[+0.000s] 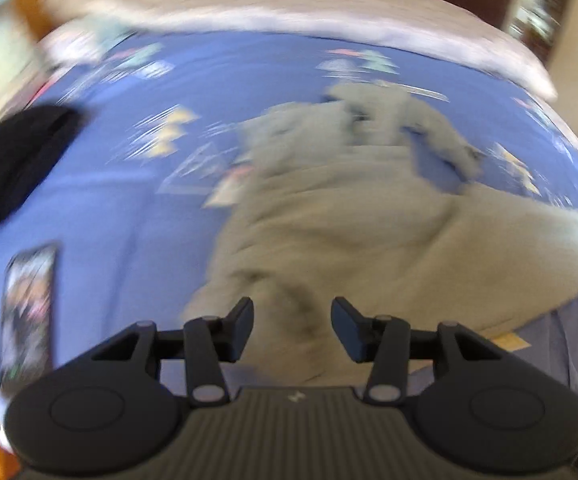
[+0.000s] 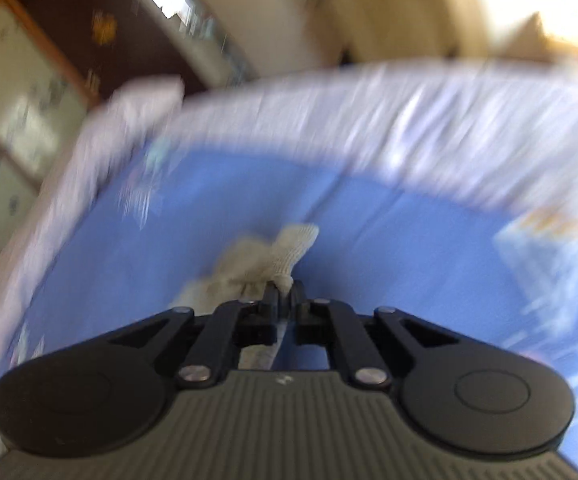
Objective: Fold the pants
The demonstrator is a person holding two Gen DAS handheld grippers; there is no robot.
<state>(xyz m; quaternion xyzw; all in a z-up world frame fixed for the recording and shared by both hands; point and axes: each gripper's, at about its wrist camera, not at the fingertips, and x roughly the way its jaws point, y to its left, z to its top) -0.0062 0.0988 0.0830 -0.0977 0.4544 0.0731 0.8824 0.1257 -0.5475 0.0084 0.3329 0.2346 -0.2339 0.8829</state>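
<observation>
Right tool clenched on ribbed cuff of grey pants; only its view shows this. Left tool released above one crumpled pair of pants mid-bed; one phone, one black garment near left edge.

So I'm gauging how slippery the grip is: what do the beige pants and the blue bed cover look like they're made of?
The beige pants look like soft matte knit, perhaps fleece; the end pinched in the right gripper shows ribbing. The blue printed bed cover looks like smooth woven cloth, though blur hides its weave.
</observation>
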